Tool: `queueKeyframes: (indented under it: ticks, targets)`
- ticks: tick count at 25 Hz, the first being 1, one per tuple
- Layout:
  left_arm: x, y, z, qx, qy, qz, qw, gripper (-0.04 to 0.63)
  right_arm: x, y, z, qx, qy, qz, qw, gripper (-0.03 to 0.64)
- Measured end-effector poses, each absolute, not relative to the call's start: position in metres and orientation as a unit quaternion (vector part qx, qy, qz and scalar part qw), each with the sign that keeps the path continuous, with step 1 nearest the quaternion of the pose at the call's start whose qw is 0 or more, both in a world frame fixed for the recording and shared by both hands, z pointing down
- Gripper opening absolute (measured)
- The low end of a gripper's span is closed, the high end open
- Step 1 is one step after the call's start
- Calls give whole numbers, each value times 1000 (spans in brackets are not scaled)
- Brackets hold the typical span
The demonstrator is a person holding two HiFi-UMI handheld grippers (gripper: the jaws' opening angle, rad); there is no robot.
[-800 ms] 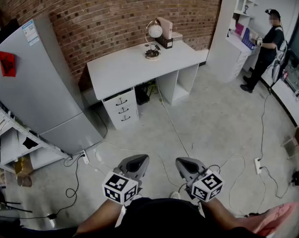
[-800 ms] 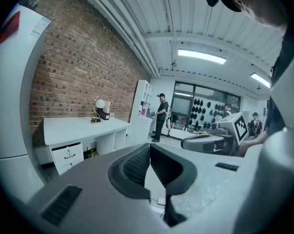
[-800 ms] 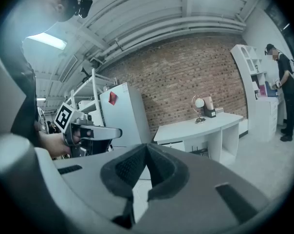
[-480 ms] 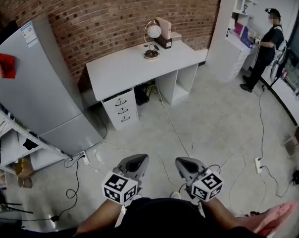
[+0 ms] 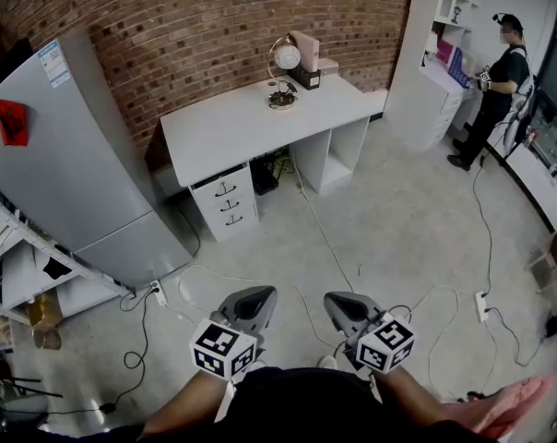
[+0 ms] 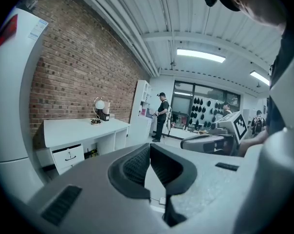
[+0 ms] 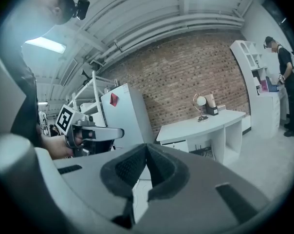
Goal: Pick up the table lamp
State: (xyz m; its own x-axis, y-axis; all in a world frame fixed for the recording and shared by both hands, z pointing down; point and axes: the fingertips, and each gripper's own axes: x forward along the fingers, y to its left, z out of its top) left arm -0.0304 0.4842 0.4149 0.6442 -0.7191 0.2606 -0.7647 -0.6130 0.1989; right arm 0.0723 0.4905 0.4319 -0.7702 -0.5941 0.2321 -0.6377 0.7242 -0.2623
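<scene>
The table lamp (image 5: 284,70), with a round white globe in a metal hoop, stands at the back of a white desk (image 5: 232,127) against the brick wall. It shows small in the left gripper view (image 6: 98,110) and the right gripper view (image 7: 201,107). My left gripper (image 5: 256,299) and right gripper (image 5: 336,305) are held low near my body, far from the desk. Both are shut with nothing between the jaws, as their own views (image 6: 150,148) (image 7: 146,147) show.
A grey fridge (image 5: 76,146) stands left of the desk, with a metal rack (image 5: 20,238) beside it. Cables (image 5: 315,220) and a power strip (image 5: 481,308) lie on the concrete floor. A person (image 5: 496,81) stands at a white shelf unit (image 5: 440,53), far right.
Both grippers have stayed in place. The person at the far right has shifted stance slightly.
</scene>
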Motion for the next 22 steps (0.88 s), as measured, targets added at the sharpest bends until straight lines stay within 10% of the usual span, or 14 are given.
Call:
queueKeyframes:
  ticks: [22]
  targets:
    - [-34, 482, 416, 890, -428, 79, 136, 8, 76, 489, 419, 346, -927, 135, 52, 113]
